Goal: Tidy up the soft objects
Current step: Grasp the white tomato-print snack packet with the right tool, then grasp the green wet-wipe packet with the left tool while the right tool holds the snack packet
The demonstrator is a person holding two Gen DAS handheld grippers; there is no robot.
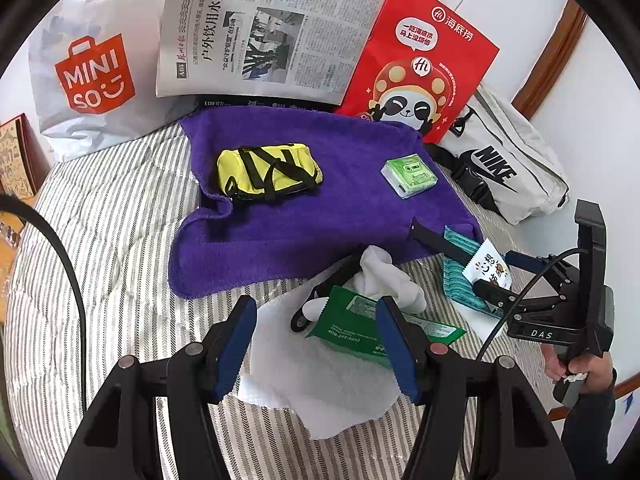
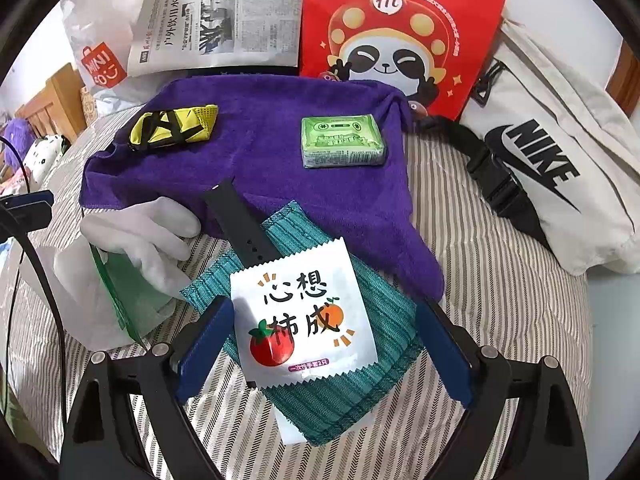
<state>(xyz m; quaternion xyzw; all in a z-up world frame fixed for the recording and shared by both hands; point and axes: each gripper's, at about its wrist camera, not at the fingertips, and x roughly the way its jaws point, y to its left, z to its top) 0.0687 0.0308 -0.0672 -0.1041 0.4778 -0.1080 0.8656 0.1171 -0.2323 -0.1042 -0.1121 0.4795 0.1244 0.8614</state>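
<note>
A purple towel (image 1: 304, 216) lies on the striped bed, with a yellow pouch (image 1: 268, 172) and a green tissue pack (image 1: 408, 175) on it. My left gripper (image 1: 316, 344) is open above a white cloth (image 1: 320, 384), a green packet (image 1: 360, 328) and a white sock (image 1: 384, 276). My right gripper (image 2: 324, 344) is open, its fingers either side of a white sachet (image 2: 308, 320) that lies on a teal cloth (image 2: 360, 392). A black strap (image 2: 240, 224) lies beside it. The right gripper also shows in the left wrist view (image 1: 480, 268).
A Miniso bag (image 1: 92, 76), a newspaper (image 1: 264, 32), a red panda bag (image 1: 420, 64) and a white Nike bag (image 1: 508, 160) stand along the back. The striped bedding (image 1: 112, 240) extends left. A wooden frame (image 2: 52, 108) is at far left.
</note>
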